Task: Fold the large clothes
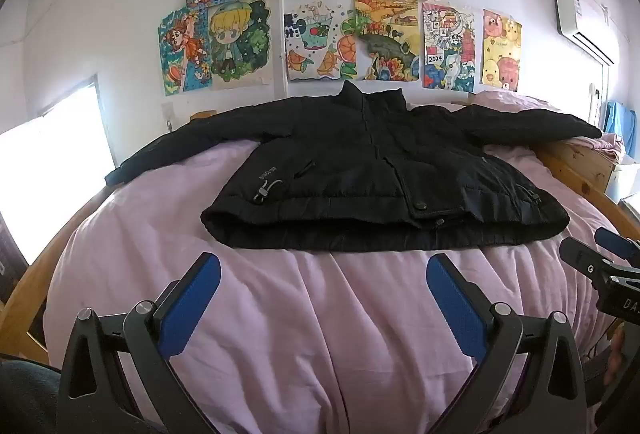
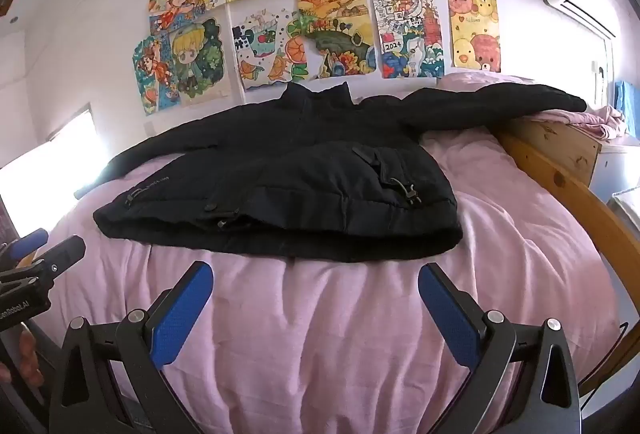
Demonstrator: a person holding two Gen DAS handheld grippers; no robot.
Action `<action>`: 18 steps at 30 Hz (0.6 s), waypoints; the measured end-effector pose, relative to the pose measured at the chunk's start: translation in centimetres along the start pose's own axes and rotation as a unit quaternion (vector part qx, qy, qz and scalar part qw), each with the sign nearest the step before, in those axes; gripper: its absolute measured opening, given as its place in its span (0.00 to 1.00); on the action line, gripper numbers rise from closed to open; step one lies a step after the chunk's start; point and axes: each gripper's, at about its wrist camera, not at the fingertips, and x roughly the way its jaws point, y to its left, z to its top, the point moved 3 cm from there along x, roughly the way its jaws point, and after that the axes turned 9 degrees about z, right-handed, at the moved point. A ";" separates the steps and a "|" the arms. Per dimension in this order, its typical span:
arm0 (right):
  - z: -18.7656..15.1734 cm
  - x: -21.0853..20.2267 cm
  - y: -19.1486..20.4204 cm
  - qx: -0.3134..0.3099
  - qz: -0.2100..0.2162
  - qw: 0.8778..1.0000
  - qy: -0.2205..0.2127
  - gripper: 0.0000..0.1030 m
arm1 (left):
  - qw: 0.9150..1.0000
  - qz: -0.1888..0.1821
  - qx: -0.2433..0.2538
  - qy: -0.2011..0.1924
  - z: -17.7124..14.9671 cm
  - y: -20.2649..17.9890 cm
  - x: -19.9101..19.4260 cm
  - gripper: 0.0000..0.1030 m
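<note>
A black jacket is lying spread out, front side up, across the far half of the bed, its collar toward the wall and its hem facing the near edge. One sleeve is reaching toward the bed's left edge; the other sleeve is draping over the wooden frame at the far right corner.

The left gripper is hovering over the pink cover just short of the hem, its blue pads spread wide with nothing between them. The right gripper is doing the same beside it, jaws fully apart and empty. Neither is touching the jacket.

Risks from here, as I am judging them:

- The jacket is looking thick and puffy, so wide jaws are likely pinching only the top layer at the hem, and the back layer is then staying behind and bunching.
- The cover underneath is soft and wrinkled; a low approach is risking a grab of cover along with hem, dragging the bedding.
- The sleeve on the frame is hanging partly off the mattress, so any pull toward the near edge is liable to slide it off or snag it on the wood.
- Uneven lifting by the two grippers is skewing the fold line.
</note>
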 end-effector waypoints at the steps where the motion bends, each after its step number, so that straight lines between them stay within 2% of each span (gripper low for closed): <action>1: 0.0 0.0 0.0 0.001 0.000 1.000 0.000 1.00 | 1.000 0.001 0.001 -0.003 0.0 0.0 0.0 0.98; 18: 0.0 0.0 -0.2 0.004 0.002 1.000 0.000 1.00 | 1.000 0.002 0.002 -0.002 0.0 0.0 0.0 0.98</action>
